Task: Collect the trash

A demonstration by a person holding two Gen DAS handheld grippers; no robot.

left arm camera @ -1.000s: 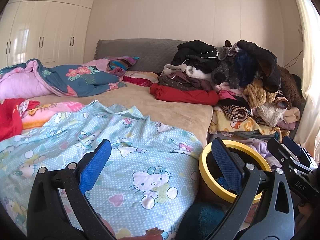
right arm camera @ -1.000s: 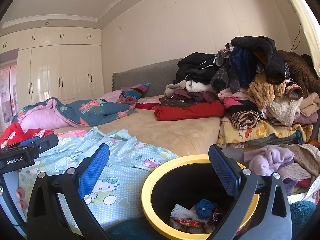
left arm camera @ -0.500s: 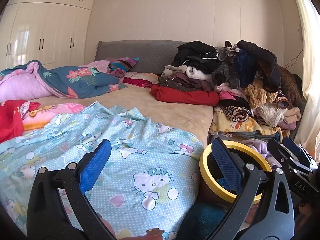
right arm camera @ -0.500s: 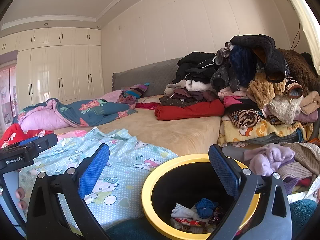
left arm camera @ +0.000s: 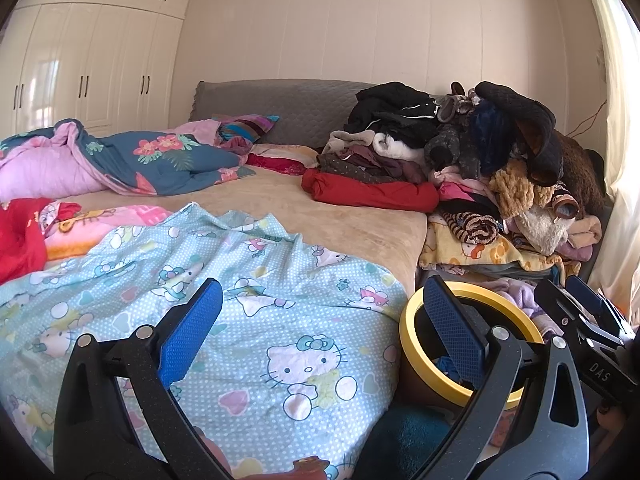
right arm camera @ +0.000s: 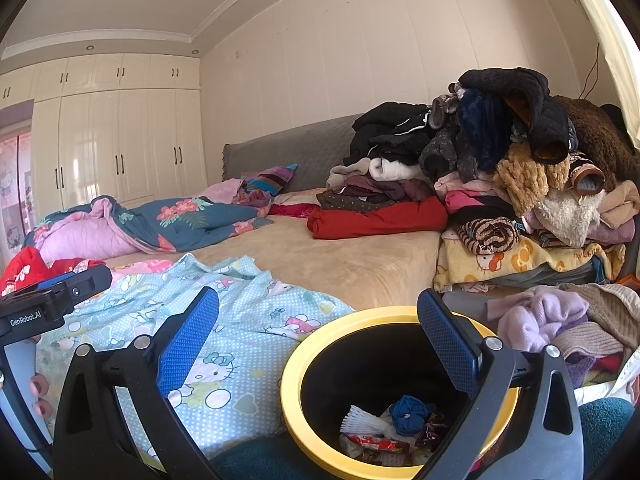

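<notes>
- Trash (right arm camera: pixel 394 426) lies at the bottom of the yellow-rimmed bin (right arm camera: pixel 292 396), which stands on the floor at the foot corner of the bed (right arm camera: pixel 352 260): a white ridged wrapper, a blue crumpled wad, red glossy packets.
- My right gripper (right arm camera: pixel 318 354) hangs above the bin mouth, jaws spread wide, nothing between the blue pads. My left gripper (left arm camera: pixel 322 338) is likewise spread and empty, over the cartoon-print sheet (left arm camera: pixel 256 320).
- No loose litter shows on the sheet or the tan blanket; I judge the step in hand is scanning for more.
- To do it well: sweep low over the bedding, check folds, keep both claws wide, steer off the clothes pile (right arm camera: pixel 512 168), which looks ready to slide.
- Sheet: thin cotton, wrinkled. Blanket: short plush. Bin: rigid, round, smooth rim, dark inside. Gripper pads: fine-knurled rubber.
</notes>
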